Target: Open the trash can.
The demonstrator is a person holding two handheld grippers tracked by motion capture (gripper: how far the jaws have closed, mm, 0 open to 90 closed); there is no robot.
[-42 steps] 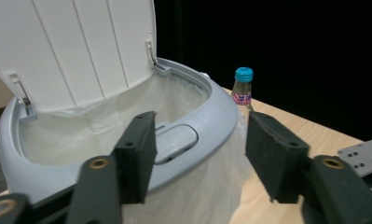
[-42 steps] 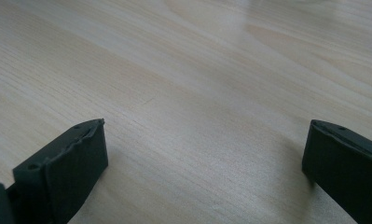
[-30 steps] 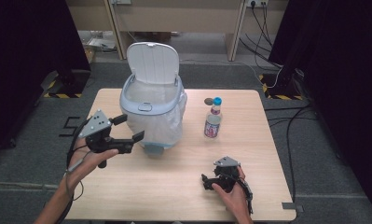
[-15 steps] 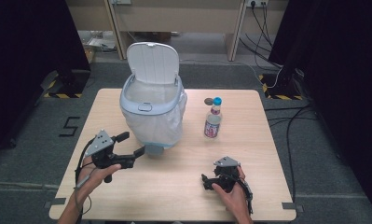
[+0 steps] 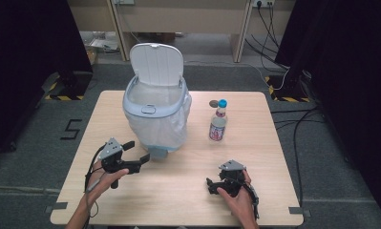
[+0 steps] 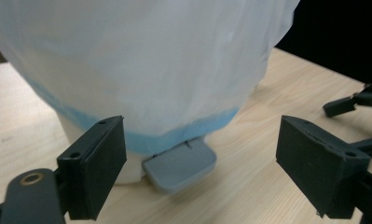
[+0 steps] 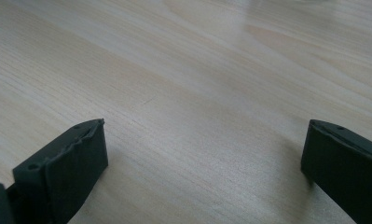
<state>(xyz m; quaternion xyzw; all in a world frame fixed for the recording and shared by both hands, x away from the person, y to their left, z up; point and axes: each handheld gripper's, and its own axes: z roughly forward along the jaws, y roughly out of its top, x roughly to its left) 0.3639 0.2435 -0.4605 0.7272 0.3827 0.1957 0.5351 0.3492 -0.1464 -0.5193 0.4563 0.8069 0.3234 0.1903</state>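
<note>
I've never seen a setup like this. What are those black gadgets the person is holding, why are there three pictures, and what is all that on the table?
No robot here: a person sits at a wooden table and holds a hand tool in each hand. Each tool has two black fingers that open and close like tongs.

The wide picture comes from a camera above the table. It shows the left gripper close to the foot of a white pedal bin with its lid up and a plastic liner inside, and the right gripper low over bare wood. A small bottle with a blue cap stands beside the bin.

The other two pictures come from cameras riding on the tools, looking out between their own fingers. The left one faces the bin's grey pedal; the right one faces plain tabletop.

Both grippers are open and hold nothing.
</note>
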